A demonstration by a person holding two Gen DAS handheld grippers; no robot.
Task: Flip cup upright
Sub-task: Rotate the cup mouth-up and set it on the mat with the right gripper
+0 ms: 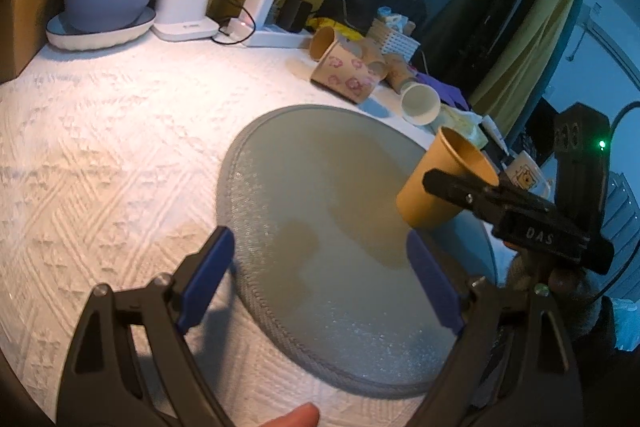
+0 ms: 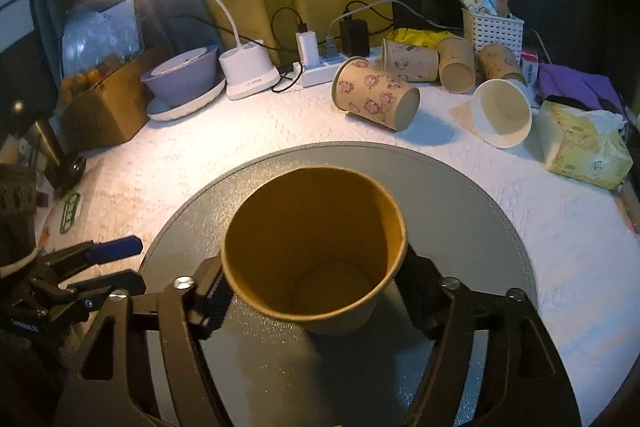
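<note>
A: What's biggest here?

B: The surface [image 2: 560,239], under a white textured cloth, and on it a round grey mat [image 1: 320,187].

A: And the cup?

B: The brown cup [image 2: 316,251] is above the mat's right side, mouth up and tilted, pinched between the fingers of the right hand-held gripper [image 2: 316,291]. Whether its base touches the mat, I cannot tell.

A: The other hand?

B: The left hand-held gripper [image 1: 320,275] is over the mat's near edge, blue pads spread wide, nothing between them.

A: What's around it?

B: Behind the mat, a cardboard box [image 2: 108,107] at far left, then a grey bowl [image 2: 184,75] on a white plate, a lit lamp [image 2: 248,71] and a power strip [image 2: 320,71] with chargers. To the right, a tissue pack [image 2: 584,147] and a white basket [image 2: 492,27].

A: Anything close to the cup?

B: Loose cups lie on their sides behind the mat: a flowered cup [image 2: 372,95] nearest, a white cup [image 2: 502,113] beside it, three more behind. None touch the held one.
</note>
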